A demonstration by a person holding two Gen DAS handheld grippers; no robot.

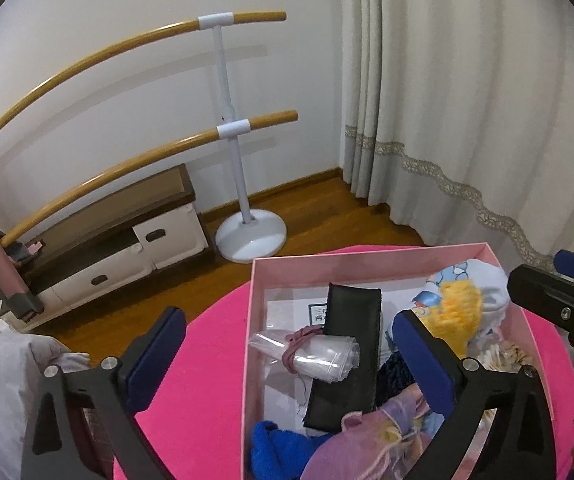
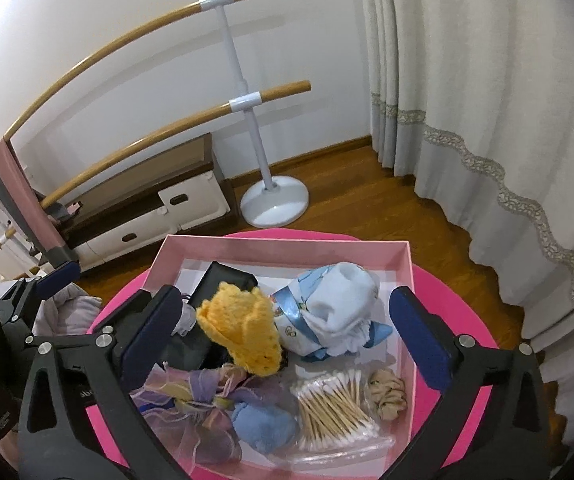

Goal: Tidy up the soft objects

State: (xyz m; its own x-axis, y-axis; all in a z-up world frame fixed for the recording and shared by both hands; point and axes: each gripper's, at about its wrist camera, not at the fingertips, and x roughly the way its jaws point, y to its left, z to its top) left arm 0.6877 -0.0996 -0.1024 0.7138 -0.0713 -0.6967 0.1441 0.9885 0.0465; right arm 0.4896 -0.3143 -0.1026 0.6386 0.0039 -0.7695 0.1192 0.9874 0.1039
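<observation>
A pink box (image 1: 367, 254) (image 2: 287, 246) stands on a round pink table (image 1: 211, 328) (image 2: 463, 292). It holds a yellow knitted piece (image 2: 243, 328) (image 1: 453, 306), a white and blue cloth bundle (image 2: 335, 308) (image 1: 483, 280), a purple organza pouch (image 2: 203, 400) (image 1: 371, 436), a blue fluffy item (image 2: 263, 424), a dark blue towel (image 1: 279, 448), a black case (image 1: 347, 352) (image 2: 223, 284), a clear plastic bag (image 1: 315, 354) and cotton swabs (image 2: 335, 408). My left gripper (image 1: 291, 360) is open above the box's left side. My right gripper (image 2: 287, 332) is open above the box, empty.
A beige scrunchie (image 2: 387, 396) lies in the box's right corner. A grey cloth (image 2: 67, 312) (image 1: 11, 380) lies left of the table. A ballet barre stand (image 1: 247, 232) (image 2: 275, 200), a low cabinet (image 1: 127, 240) and curtains (image 1: 467, 100) stand behind on the wooden floor.
</observation>
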